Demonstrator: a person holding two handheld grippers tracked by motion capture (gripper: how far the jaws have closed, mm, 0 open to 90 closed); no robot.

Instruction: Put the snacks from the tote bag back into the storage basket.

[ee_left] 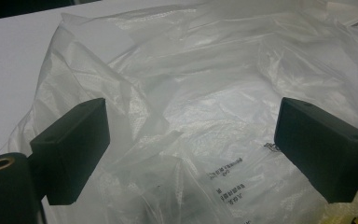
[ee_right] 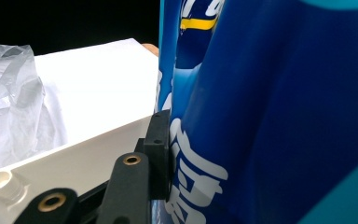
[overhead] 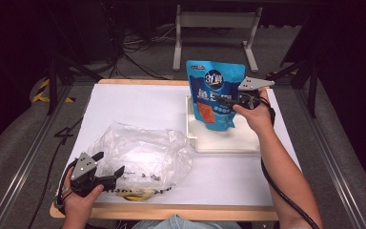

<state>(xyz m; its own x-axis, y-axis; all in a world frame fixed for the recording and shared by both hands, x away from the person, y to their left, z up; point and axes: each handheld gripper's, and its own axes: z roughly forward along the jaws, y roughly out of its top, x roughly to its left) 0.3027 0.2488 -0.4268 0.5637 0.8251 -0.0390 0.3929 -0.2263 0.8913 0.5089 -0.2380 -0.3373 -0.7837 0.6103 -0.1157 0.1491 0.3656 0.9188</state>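
The right gripper (overhead: 228,101) pinches a blue pouch (overhead: 215,93) and holds it upright over the white tray (overhead: 228,142) near the tabletop's far right corner. The pouch could flop or slip — only one edge is squeezed. The left gripper (overhead: 108,167) waits by the near left corner, jaws wide, aimed at the clear plastic bag (overhead: 145,157).

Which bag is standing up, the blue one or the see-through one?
The blue bag stands upright on the white tray, pinched by the right claw. The see-through bag lies crumpled flat.
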